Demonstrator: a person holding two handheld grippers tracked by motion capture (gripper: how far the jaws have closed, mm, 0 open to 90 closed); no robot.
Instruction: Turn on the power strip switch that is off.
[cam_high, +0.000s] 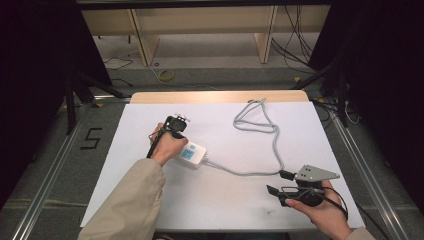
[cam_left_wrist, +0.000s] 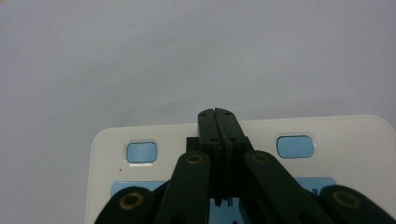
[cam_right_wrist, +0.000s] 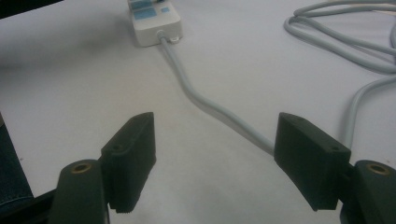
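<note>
Open worktop (cam_high: 150, 200) near and far left; a cord crosses the right half.

A white power strip (cam_high: 192, 154) sits left of centre, the left hand-held gripper (cam_high: 186, 146) pressed down on it with jaws closed. Its grey cable (cam_high: 240, 172) runs right toward the right hand-held gripper (cam_high: 280, 182), whose jaws stand wide apart, then climbs to a loose coil (cam_high: 255, 122) at the far middle. The near-centre strip, the far-left corner and the far-right edge lie bare for passage.
</note>
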